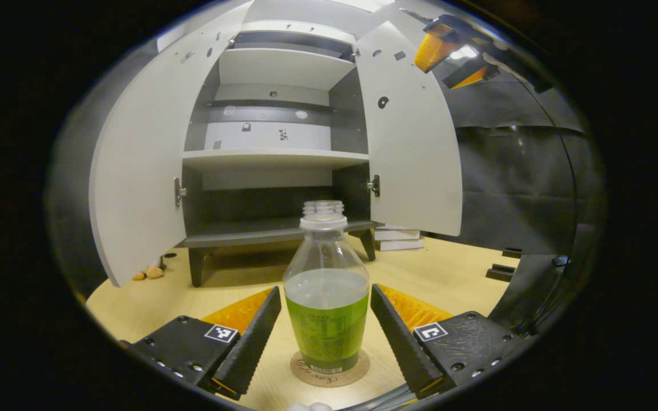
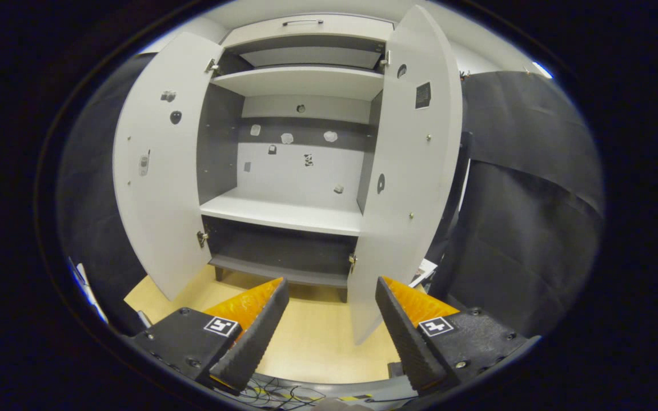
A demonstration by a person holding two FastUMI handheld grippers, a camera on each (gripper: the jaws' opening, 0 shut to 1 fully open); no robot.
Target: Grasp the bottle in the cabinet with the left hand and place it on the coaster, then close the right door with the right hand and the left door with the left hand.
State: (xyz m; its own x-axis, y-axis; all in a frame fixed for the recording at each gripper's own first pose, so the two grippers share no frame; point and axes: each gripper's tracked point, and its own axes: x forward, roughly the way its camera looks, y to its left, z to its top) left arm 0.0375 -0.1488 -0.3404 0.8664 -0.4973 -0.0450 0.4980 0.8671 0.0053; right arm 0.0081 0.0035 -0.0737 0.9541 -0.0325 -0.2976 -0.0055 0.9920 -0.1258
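The left gripper [image 1: 325, 328] stood released, its jaws spread to either side of the bottle [image 1: 325, 297] with a gap showing on both flanks, so neither finger pressed on it. The bottle stood upright between them on the coaster [image 1: 329, 370], which lay on the desk [image 1: 449, 274] just ahead of the fingers. It had no cap, and a pale liquid filled it to about the shoulder, above a green label. Beyond it, straight ahead, the cabinet [image 1: 275, 154] gaped with both doors swung out, and its shelves looked bare.

The right gripper [image 2: 329, 331] was likewise released and held nothing, hanging over the desk with the right door [image 2: 414, 171] just ahead and slightly to its right, and the left door [image 2: 157, 165] farther off to its left.

The placing looked done; both doors had yet to be closed. The main risk was at the left gripper: pulling back askew could let a finger clip the bottle, and with the mouth open it would spill or slide off the coaster. The right door, pushed hard, could shake the cabinet.
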